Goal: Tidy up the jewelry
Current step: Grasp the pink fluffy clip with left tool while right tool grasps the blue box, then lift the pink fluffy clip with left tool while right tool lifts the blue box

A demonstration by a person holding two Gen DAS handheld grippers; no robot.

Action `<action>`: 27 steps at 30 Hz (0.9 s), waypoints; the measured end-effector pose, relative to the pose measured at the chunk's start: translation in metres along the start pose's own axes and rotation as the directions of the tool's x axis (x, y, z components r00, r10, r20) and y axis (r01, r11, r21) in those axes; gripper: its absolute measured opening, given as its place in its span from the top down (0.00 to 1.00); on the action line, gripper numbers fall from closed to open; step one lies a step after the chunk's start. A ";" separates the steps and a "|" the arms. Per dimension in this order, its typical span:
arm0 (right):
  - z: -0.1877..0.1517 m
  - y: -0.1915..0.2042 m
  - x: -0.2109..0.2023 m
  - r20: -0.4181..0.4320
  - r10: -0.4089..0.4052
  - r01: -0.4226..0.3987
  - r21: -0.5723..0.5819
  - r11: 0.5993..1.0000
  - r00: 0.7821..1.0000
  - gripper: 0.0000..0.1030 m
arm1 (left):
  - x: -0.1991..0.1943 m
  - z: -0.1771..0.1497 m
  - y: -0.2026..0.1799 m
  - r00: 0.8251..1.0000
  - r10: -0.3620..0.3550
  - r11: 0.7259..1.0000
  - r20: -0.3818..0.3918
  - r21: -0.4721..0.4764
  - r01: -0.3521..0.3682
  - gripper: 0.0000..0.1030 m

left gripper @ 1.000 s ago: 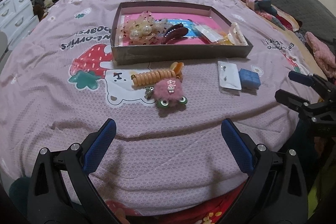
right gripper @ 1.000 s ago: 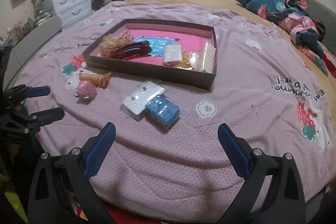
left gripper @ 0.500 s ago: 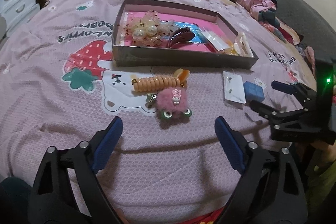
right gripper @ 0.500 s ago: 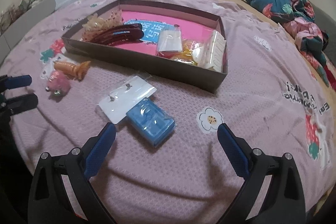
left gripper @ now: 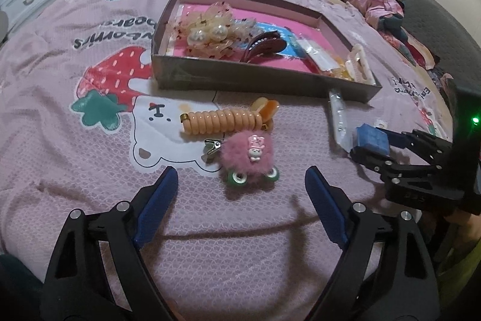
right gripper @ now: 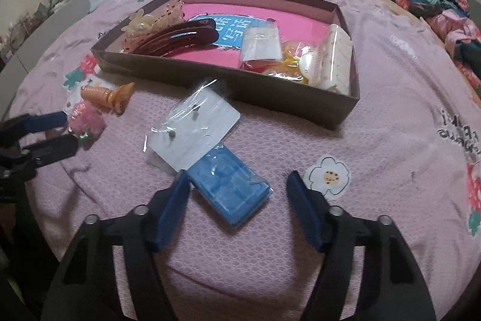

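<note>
The blue packet (right gripper: pixel 230 188) lies flat on the bedspread (right gripper: pixel 390 140), just in front of the shallow box (right gripper: pixel 300 107) and partly under a clear-sleeved earring card (right gripper: pixel 195 131). The right gripper (right gripper: pixel 237 200) straddles its near end, its jaws closing with the packet between them, the pads not yet pressing on it. So the step in hand looks like picking up the packet; next the jaws need to close on its sides without catching the card, then lift it towards the box. The left gripper (left gripper: pixel 240 191) hangs released just short of the pink fluffy clip (left gripper: pixel 248 152), beside the coiled orange hair tie (left gripper: pixel 222 121). The left view shows the pearl-trimmed bow (left gripper: pixel 210 35) in the box plainly; the right view alone shows how the card overlaps the packet.
</note>
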State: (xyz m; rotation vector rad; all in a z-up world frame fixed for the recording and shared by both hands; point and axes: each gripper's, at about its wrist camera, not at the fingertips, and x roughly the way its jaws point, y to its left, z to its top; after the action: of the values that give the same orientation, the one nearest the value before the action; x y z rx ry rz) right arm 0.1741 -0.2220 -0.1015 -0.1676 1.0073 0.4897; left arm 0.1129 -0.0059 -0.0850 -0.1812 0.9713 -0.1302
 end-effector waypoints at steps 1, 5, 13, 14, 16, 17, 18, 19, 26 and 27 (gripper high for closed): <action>0.000 0.000 -0.001 0.008 -0.003 0.003 0.003 1.000 1.000 0.51 | 0.002 0.001 0.001 1.000 0.002 1.000 -0.001 -0.004 -0.002 0.23; -0.002 0.000 -0.003 0.027 -0.001 0.001 0.021 1.000 1.000 0.51 | 0.008 0.004 0.000 1.000 0.014 1.000 0.005 0.000 -0.014 0.30; -0.014 -0.004 -0.013 0.056 0.012 -0.015 0.066 0.998 0.998 0.51 | 0.013 0.006 -0.004 0.999 0.047 0.998 0.018 0.050 -0.048 0.59; -0.014 -0.005 -0.014 0.058 0.014 -0.018 0.072 0.997 0.998 0.51 | 0.012 0.006 -0.005 0.999 0.044 0.998 0.018 0.054 -0.045 0.59; -0.017 -0.005 -0.016 0.062 0.016 -0.021 0.080 0.997 0.998 0.51 | 0.011 0.005 -0.006 0.999 0.048 0.996 0.020 0.070 -0.049 0.60; -0.017 -0.006 -0.017 0.065 0.015 -0.021 0.083 0.996 0.998 0.51 | 0.011 0.005 -0.007 0.999 0.049 0.996 0.021 0.075 -0.050 0.60; -0.018 -0.006 -0.018 0.068 0.014 -0.020 0.087 0.996 0.998 0.51 | 0.010 0.004 -0.009 0.999 0.048 0.995 0.022 0.083 -0.049 0.60; -0.019 -0.007 -0.019 0.071 0.013 -0.020 0.092 0.996 0.997 0.51 | 0.009 0.004 -0.010 0.999 0.047 0.995 0.023 0.089 -0.049 0.60; -0.027 -0.013 -0.030 0.084 0.006 -0.017 0.127 0.992 0.996 0.51 | 0.000 -0.004 -0.020 0.999 0.023 0.993 0.026 0.116 -0.026 0.60; -0.028 -0.013 -0.032 0.087 0.007 -0.018 0.130 0.991 0.996 0.51 | -0.001 -0.004 -0.021 0.999 0.019 0.993 0.026 0.118 -0.022 0.60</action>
State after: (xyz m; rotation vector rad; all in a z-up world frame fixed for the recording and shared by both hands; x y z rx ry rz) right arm 0.1449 -0.2531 -0.0903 -0.0231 0.9532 0.4373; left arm 0.1078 -0.0265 -0.0819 -0.0633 0.9375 -0.1660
